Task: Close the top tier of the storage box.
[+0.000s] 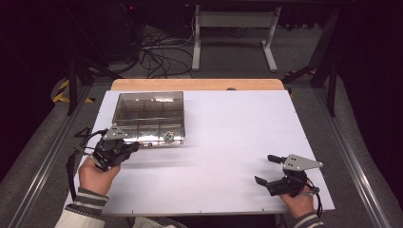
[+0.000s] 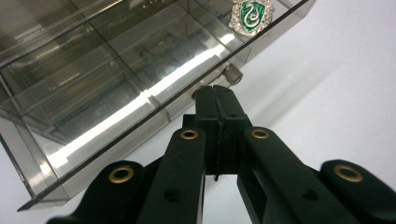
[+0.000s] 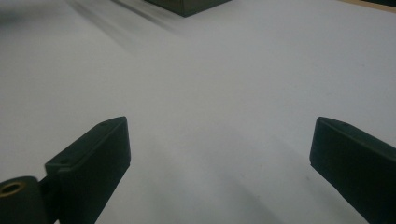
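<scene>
Toward the upper left of the high view, a smoke-tinted clear plastic compartment box [image 1: 148, 117] is sitting flat on the white desk [image 1: 228, 142], its near edge just in front of the left gripper [image 1: 134, 146]. Judging by its thin, rigid walls, the box is likely light, stiff and slippery, so it may skid on the smooth desk when pushed. At lower right, the right gripper [image 1: 266, 169] is resting with its jaws spread wide, holding nothing. Beyond the desk, a grey floor with black cables [image 1: 159, 50] and a white metal frame [image 1: 234, 28] is showing in a dark room.

Up close in the left gripper view, the jaws are pressing together with nothing between them, tips meeting the box's front edge beside a small silver knob [image 2: 232, 74]; that knob looks the sensible place to take hold. A green and silver crest badge [image 2: 251, 15] is lying inside a corner compartment.

Across the right gripper view, the open jaws are framing bare white desk.
</scene>
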`<state>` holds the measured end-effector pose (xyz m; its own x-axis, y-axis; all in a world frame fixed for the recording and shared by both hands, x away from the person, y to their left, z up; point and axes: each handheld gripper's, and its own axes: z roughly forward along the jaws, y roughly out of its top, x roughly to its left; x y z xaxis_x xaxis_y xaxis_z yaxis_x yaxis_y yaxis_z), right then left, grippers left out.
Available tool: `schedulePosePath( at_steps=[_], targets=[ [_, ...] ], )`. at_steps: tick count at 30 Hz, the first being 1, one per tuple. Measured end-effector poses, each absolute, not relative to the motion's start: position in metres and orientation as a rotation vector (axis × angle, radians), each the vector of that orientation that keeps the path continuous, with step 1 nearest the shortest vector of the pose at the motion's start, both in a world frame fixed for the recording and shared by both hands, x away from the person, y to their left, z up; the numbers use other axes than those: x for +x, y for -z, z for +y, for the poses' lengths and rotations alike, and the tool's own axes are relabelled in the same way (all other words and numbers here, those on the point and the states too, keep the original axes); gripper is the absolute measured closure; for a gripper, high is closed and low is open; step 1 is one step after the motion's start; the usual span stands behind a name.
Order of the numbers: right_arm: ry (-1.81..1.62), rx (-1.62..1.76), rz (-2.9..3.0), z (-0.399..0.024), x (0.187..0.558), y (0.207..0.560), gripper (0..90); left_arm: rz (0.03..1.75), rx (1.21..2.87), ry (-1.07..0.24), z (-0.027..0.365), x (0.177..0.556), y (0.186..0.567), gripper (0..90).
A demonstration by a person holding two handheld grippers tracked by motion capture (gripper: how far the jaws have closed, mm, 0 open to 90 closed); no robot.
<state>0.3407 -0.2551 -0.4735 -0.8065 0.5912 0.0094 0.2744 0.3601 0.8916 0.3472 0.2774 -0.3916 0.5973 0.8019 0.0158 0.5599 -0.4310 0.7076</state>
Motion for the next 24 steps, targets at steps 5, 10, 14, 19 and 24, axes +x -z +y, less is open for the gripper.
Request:
schedulePosePath(
  at_steps=[5, 10, 14, 19, 24],
  targets=[
    [-1.425, 0.766, 2.313, -0.255, 0.341, 0.473, 5.9, 1.088, 2.17, -0.469, 0.278, 0.348, 0.396, 89.6],
    [-1.425, 0.767, 2.313, -0.255, 0.341, 0.473, 5.9, 1.103, 2.184, -0.459, 0.278, 0.35, 0.4, 89.6],
    [-1.424, 0.767, 2.314, -0.255, 0.341, 0.473, 5.9, 1.111, 2.213, -0.491, 0.275, 0.351, 0.403, 89.6],
    [-1.417, 0.765, 2.316, -0.255, 0.341, 0.473, 5.9, 1.12, 2.21, -0.488, 0.275, 0.354, 0.405, 89.6],
    [-1.417, 0.765, 2.316, -0.255, 0.341, 0.473, 5.9, 1.135, 2.211, -0.477, 0.275, 0.357, 0.407, 89.6]
  ],
)
